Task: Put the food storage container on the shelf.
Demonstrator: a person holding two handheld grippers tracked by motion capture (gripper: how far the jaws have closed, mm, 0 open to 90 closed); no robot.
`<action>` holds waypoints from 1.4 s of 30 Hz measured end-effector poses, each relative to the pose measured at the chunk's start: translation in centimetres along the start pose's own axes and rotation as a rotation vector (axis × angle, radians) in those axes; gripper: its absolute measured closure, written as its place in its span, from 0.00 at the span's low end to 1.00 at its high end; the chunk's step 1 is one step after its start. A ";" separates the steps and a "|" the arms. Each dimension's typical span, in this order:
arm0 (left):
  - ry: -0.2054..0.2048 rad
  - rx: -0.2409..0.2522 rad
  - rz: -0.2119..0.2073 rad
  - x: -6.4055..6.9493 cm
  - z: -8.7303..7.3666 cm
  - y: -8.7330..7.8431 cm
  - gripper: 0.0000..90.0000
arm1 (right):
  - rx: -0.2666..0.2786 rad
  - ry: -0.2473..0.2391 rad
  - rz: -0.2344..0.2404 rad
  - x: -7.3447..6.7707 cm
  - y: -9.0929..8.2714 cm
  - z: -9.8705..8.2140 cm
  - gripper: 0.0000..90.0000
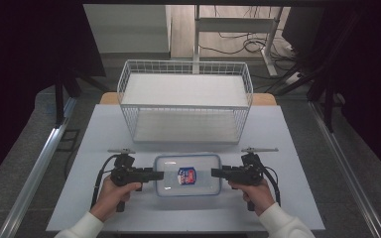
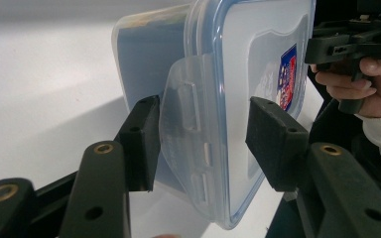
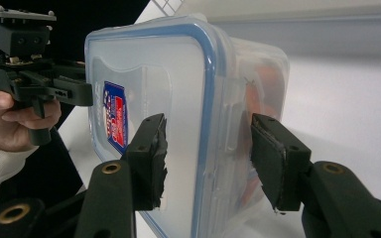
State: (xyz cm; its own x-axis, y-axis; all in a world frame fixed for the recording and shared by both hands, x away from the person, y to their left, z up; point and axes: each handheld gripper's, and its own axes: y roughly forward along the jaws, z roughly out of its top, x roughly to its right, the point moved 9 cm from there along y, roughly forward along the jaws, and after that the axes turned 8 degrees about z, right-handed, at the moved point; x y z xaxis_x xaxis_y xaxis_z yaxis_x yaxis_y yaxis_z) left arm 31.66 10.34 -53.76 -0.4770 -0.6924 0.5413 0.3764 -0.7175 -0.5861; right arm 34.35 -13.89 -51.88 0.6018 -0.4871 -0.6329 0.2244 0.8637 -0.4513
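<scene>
Both forearms come in low and level over the tabletop (image 1: 99, 134). The left hand-held gripper (image 1: 158, 174) and right hand-held gripper (image 1: 214, 172) point inward at the ends of the plastic container (image 1: 187, 174), in front of the wire basket (image 1: 186, 106). Each one's jaws stand apart around a side latch; whether they press it, I cannot tell.

The left gripper (image 2: 201, 144) straddles the short end of a clear plastic food container (image 2: 238, 74) with a blue-rimmed lid (image 2: 258, 49). One black pad (image 2: 141, 141) sits against the container's side under its raised locking flap (image 2: 186, 124); the other pad (image 2: 273, 141) stands over the lid, seemingly just clear of it. A red-and-blue label (image 2: 288, 74) marks the lid. Beyond, a hand (image 2: 357, 84) holds the right gripper (image 2: 322, 47) at the far end. The container rests on a white counter (image 2: 44, 99).
</scene>
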 end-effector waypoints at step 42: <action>-0.097 0.090 -0.014 -7.8 9.7 4.6 0.54 | 0.065 -0.020 -0.051 7.7 5.0 9.0 0.49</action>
State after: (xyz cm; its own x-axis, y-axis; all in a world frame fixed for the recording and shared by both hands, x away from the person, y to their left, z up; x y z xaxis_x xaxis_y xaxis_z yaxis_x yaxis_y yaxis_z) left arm 44.81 11.69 -54.89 -0.4054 -0.6836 0.6069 0.4424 -0.7277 -0.5241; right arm 46.95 -12.15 -53.35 0.6030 -0.5288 -0.5973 0.3044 0.8446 -0.4404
